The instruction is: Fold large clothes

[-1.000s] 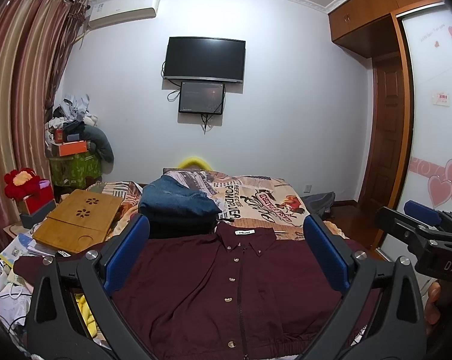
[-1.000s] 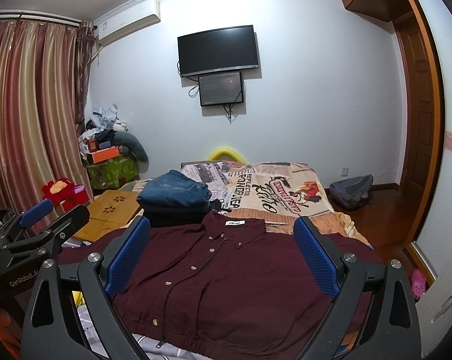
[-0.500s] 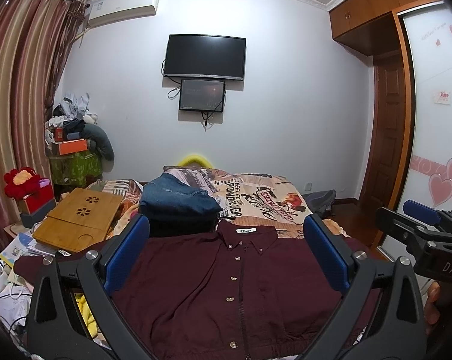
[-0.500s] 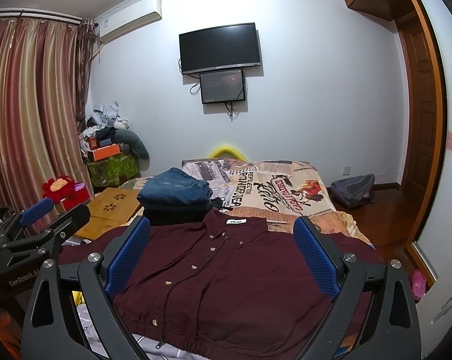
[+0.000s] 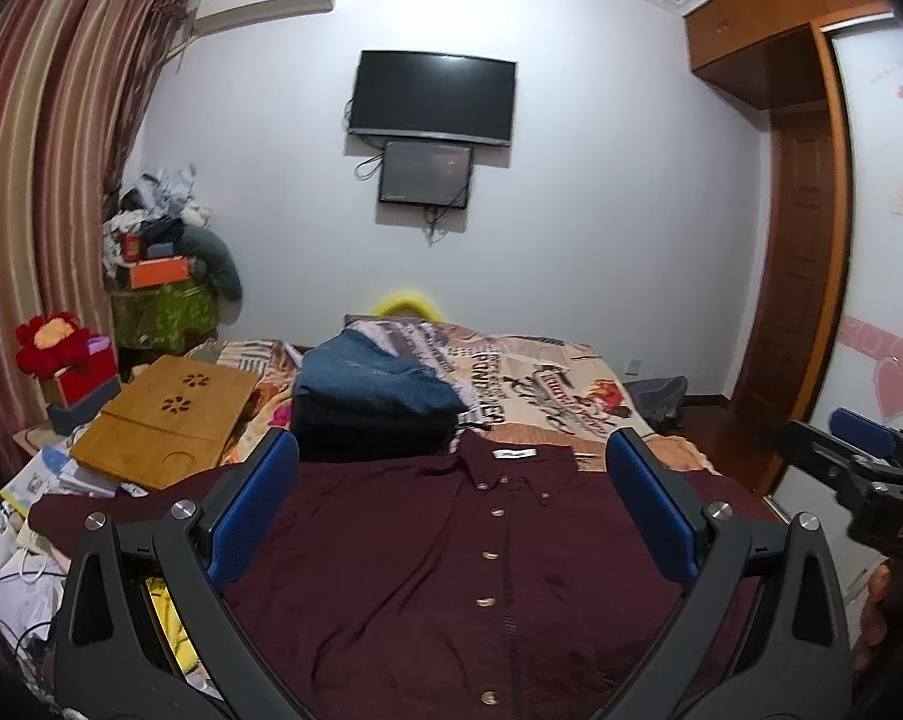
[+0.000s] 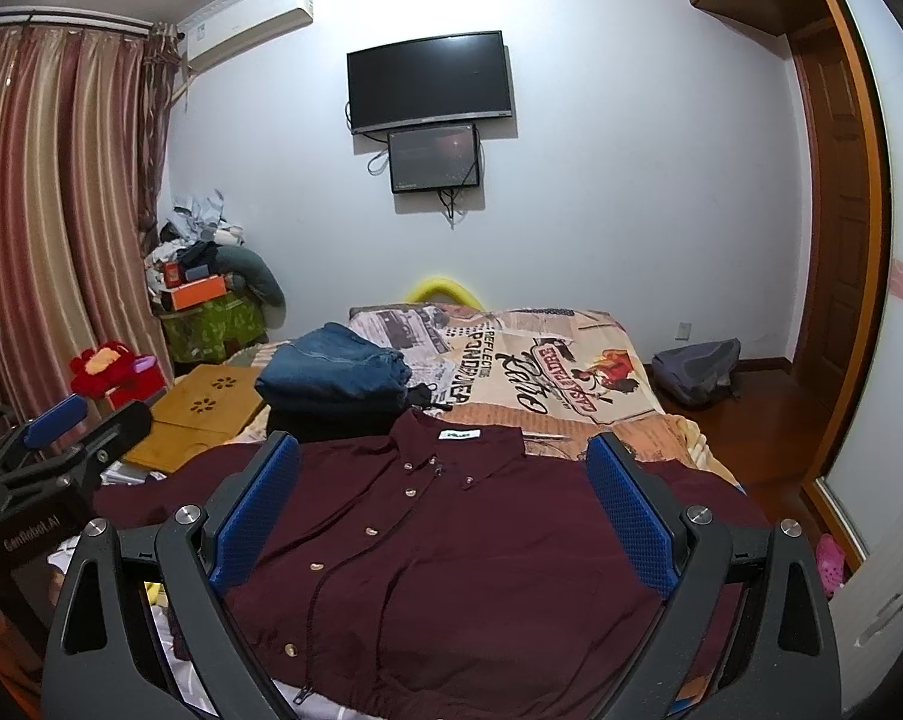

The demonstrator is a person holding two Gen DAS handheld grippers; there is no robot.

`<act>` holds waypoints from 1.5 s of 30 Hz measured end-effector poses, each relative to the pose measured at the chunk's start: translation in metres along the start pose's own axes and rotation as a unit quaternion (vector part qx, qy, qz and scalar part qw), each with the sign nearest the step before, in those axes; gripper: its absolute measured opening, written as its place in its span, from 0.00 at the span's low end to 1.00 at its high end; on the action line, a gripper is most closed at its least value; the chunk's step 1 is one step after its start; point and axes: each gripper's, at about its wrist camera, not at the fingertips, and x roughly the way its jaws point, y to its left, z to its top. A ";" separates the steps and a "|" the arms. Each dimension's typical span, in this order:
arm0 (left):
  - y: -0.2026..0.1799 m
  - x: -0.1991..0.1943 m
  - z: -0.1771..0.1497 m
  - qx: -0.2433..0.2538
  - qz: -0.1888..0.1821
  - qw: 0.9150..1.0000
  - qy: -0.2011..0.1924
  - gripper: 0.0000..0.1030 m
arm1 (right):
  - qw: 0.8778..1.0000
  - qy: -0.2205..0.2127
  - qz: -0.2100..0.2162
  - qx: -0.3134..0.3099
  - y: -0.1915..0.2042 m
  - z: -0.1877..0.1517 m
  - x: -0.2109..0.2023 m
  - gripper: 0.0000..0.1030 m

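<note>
Both the left gripper (image 5: pixel 451 474) and right gripper (image 6: pixel 442 468) hover spread above the flat maroon shirt (image 5: pixel 451 570); a shallow pinch could bunch its sleeves unevenly.

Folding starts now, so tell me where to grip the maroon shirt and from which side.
Grip the maroon shirt at its two shoulder corners by the collar, each tongs coming in from its own outer side. It lies flat, buttoned, front up, so edges are the only pinchable parts. Left tongs and right tongs gape open.
</note>
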 end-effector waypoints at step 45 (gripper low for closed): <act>0.444 0.185 -0.234 -0.559 0.167 0.778 0.232 0.87 | 0.977 0.187 -0.095 0.024 -0.053 -0.016 0.155 0.92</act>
